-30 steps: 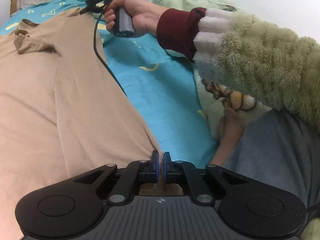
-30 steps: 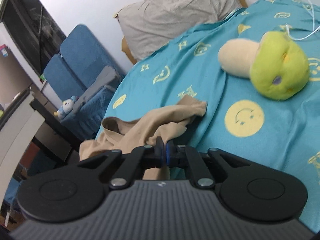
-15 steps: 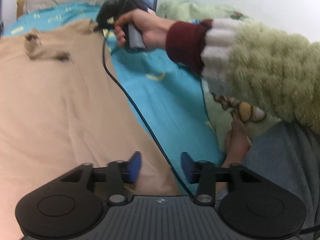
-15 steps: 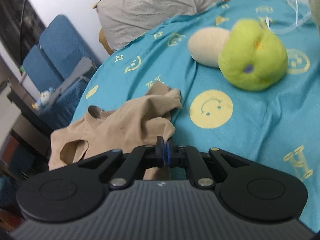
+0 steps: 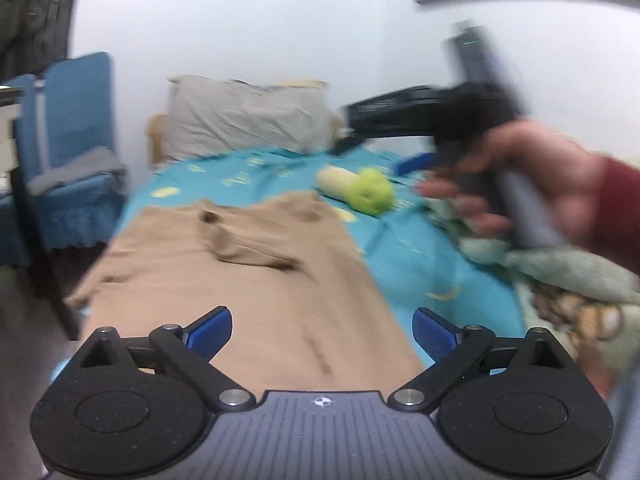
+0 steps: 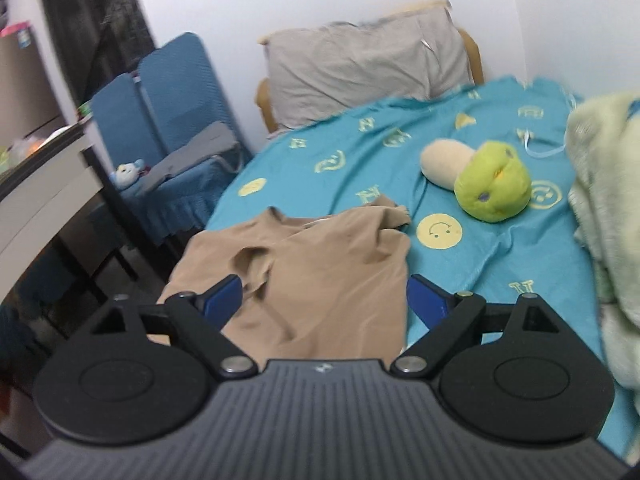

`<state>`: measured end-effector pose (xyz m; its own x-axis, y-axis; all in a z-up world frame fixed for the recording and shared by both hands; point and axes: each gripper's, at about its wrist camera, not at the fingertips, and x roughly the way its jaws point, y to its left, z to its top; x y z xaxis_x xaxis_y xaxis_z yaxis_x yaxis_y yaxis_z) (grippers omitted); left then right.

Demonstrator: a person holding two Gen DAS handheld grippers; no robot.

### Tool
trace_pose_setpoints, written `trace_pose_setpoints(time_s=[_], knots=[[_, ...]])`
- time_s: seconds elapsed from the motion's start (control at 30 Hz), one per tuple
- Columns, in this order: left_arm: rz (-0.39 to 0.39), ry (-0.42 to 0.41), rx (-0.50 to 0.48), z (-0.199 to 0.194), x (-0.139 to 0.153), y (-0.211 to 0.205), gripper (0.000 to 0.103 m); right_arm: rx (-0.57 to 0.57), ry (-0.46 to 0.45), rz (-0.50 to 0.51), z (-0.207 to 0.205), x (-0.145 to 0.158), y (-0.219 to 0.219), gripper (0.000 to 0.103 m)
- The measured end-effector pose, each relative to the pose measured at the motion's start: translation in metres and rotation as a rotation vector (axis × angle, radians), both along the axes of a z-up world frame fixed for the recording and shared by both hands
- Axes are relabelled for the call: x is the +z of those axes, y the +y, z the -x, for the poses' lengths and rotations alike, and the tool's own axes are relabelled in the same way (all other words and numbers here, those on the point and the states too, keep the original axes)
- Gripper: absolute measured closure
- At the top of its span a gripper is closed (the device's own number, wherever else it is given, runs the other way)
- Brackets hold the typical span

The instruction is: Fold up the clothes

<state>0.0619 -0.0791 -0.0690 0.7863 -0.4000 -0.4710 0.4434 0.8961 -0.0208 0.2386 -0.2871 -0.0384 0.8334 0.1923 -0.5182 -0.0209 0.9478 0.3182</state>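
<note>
Blue chair point(image 6: 176, 120) off on the left, then the tan shirt point(image 6: 328, 280) spread flat on the teal bedsheet point(image 6: 480, 264), touching neither tool. Left gripper point(image 5: 322, 330) and right gripper point(image 6: 323, 300) both gape wide above it, holding nothing, green plush toy point(image 6: 494, 186) further right

No words or numbers can be read (only yellow smiley signs on the blue bedsheet point(image 6: 500, 264)).

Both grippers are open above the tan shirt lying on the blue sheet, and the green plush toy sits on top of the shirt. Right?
Not quite. The green plush toy lies on the blue sheet, beyond the tan shirt and apart from it, as the right wrist view shows. The rest holds: the left gripper and right gripper are both open above the shirt.
</note>
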Motion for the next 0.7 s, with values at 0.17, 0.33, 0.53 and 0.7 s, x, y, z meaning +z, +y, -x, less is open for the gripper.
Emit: trace_pose_setpoints(time_s=[0.17, 0.33, 0.53, 0.7], knots=[[0.042, -0.032, 0.095, 0.002, 0.009, 0.015, 0.000, 0.009, -0.052, 0.007, 0.074, 0.026, 0.030, 0.013], [0.050, -0.050, 0.132, 0.013, 0.019, 0.030, 0.000, -0.001, -0.074, 0.034, 0.136, 0.020, 0.054, 0.013], [0.052, -0.036, 0.138, 0.020, 0.022, 0.035, 0.000, -0.049, -0.051, 0.038, 0.174, 0.003, 0.066, 0.013], [0.047, 0.007, 0.165, 0.016, 0.019, 0.039, 0.000, -0.062, -0.041, 0.041, 0.175, -0.002, 0.072, 0.013]])
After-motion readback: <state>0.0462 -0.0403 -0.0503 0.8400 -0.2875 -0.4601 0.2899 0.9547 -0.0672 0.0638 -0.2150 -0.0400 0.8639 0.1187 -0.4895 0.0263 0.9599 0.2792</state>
